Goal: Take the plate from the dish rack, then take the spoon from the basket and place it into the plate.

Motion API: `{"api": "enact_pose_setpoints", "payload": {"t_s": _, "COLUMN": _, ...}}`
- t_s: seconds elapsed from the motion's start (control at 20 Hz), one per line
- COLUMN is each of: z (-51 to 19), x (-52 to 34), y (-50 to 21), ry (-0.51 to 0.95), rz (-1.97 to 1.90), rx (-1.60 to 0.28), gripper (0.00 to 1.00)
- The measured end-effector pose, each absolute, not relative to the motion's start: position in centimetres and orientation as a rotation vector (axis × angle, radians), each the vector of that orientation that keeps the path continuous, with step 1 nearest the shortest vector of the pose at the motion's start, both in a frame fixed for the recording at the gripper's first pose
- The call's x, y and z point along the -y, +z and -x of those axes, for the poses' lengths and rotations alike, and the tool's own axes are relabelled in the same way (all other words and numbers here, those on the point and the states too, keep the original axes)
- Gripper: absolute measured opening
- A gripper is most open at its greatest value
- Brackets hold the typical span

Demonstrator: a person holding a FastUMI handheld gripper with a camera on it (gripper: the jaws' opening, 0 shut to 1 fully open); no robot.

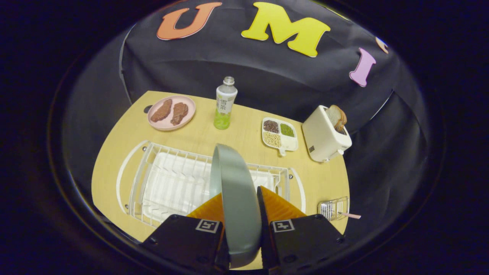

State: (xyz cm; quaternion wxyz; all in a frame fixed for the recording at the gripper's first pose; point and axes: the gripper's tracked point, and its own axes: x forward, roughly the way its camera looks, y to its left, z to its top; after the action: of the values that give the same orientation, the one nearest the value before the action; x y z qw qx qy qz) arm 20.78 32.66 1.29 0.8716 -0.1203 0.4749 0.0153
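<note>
Here the jaws clamp the plate [237,198] above the dish rack [172,183].

Plate [235,191]: smooth matt grey, pinched between the gripper [240,198] fingers. Dish rack [153,172]: glossy white coated wire. Table [244,130]: pale wood-look, smooth. Toaster [323,141]: glossy plastic.

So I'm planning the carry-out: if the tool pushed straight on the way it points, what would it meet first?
The tool, shut on the grey plate held edge-on, points over the dish rack. Probably the rack's far rail comes first, then the bottle; depth is unclear.
</note>
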Motion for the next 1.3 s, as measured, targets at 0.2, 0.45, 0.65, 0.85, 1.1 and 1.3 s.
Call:
{"api": "enact_pose_setpoints", "payload": {"t_s": 0.2, "z": -17.6, "x": -31.3, "y": 2.0, "ry": 0.167, "rz": 0.122, "rx": -0.982, "gripper": 0.36}}
{"api": "enact_pose_setpoints", "payload": {"t_s": 0.45, "z": -12.1, "x": -25.8, "y": -0.1, "ry": 0.238, "rz": 0.001, "rx": -1.001, "gripper": 0.36}}
{"api": "enact_pose_setpoints", "payload": {"t_s": 0.65, "z": -6.9, "x": -22.0, "y": -4.1, "ry": 0.280, "rz": -0.082, "rx": -1.028, "gripper": 0.36}}
{"api": "enact_pose_setpoints", "payload": {"t_s": 0.85, "z": -3.0, "x": -19.7, "y": -9.7, "ry": 0.303, "rz": -0.220, "rx": -1.053, "gripper": 0.36}}
{"api": "enact_pose_setpoints", "payload": {"t_s": 1.1, "z": -1.0, "x": -18.4, "y": -15.9, "ry": 0.325, "rz": -0.400, "rx": -1.106, "gripper": 0.36}}
{"api": "enact_pose_setpoints", "payload": {"t_s": 1.3, "z": -1.1, "x": -18.8, "y": -17.0, "ry": 0.365, "rz": -0.529, "rx": -1.072, "gripper": 0.36}}
